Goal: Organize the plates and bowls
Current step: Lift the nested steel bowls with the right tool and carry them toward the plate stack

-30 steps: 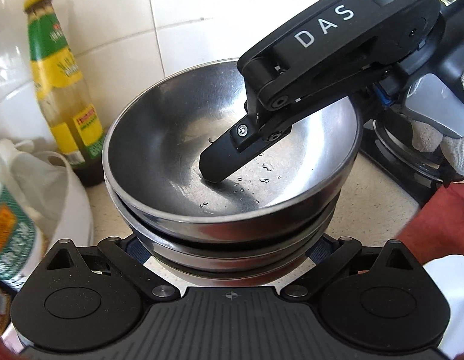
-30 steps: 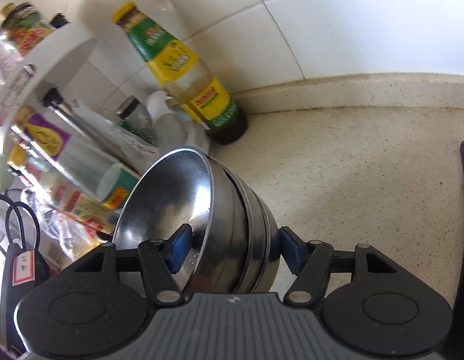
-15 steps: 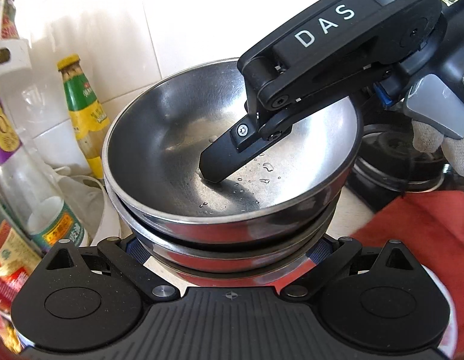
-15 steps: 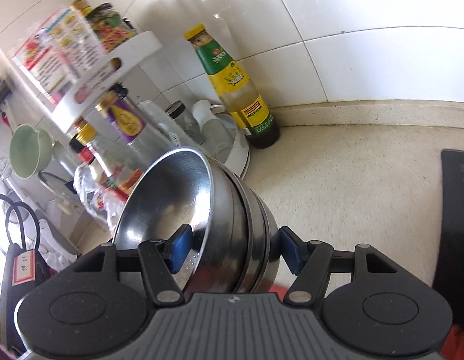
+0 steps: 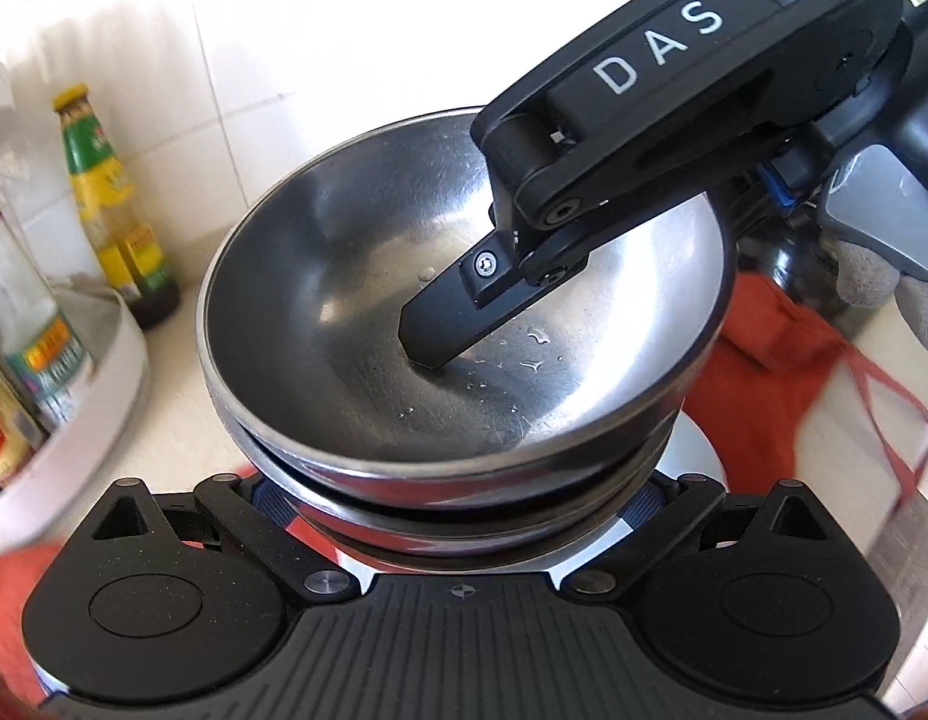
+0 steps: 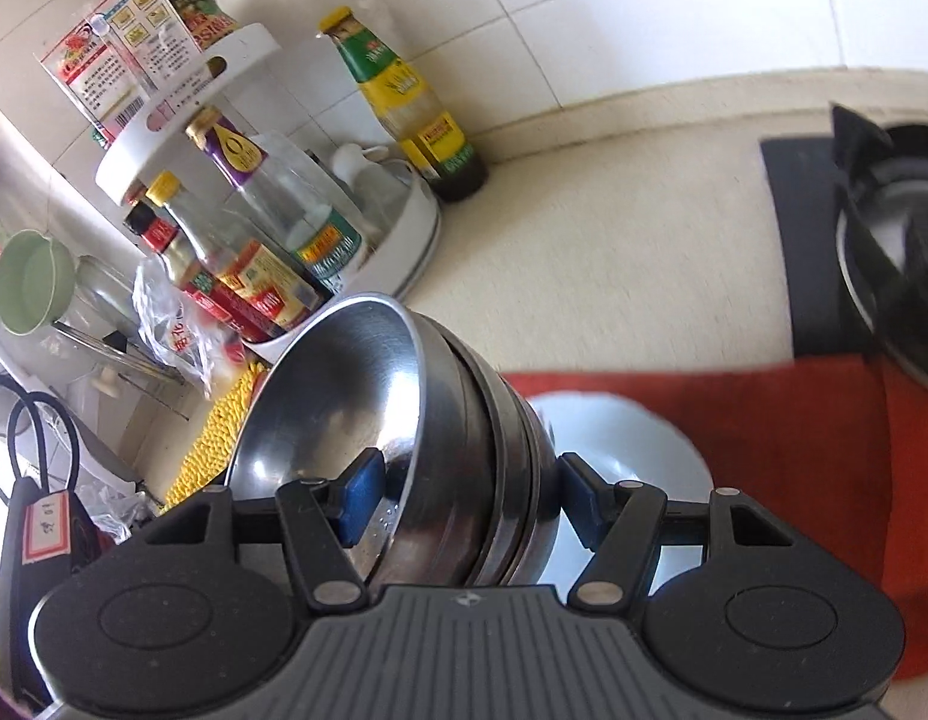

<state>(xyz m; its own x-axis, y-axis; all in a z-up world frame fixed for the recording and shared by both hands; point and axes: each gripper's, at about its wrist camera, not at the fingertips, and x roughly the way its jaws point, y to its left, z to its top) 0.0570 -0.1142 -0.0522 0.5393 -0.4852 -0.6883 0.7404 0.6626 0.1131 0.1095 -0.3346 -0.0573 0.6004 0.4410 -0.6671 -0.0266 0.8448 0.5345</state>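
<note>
1. Between the right gripper's (image 6: 464,495) blue pads sits the wall of a nested stack of steel bowls (image 6: 458,414): one finger (image 5: 458,315) reaches inside the top bowl, the other presses the stack's outer side, so the jaws pinch the stack half-spread.
2. From the opposite side the left gripper (image 5: 458,501) takes the same stack; its blue pads touch the lower bowls at both flanks, jaws spread wide and clamped on them.
3. Water droplets (image 5: 532,354) dot the top bowl's inside near the finger.
4. The stack hangs tilted in the air, clear of the counter, above a white plate (image 6: 631,444) that lies on a red cloth (image 6: 793,450) at the counter's near edge.
5. A gloved hand (image 5: 883,282) holds the right gripper's handle.
6. Behind, the speckled countertop (image 6: 613,252) runs to the tiled wall, where a yellow-labelled sauce bottle (image 6: 404,102) stands just beside a white two-tier condiment rack (image 6: 416,240) crowded with bottles.
7. A black gas hob (image 6: 883,228) occupies the counter's right end.
</note>
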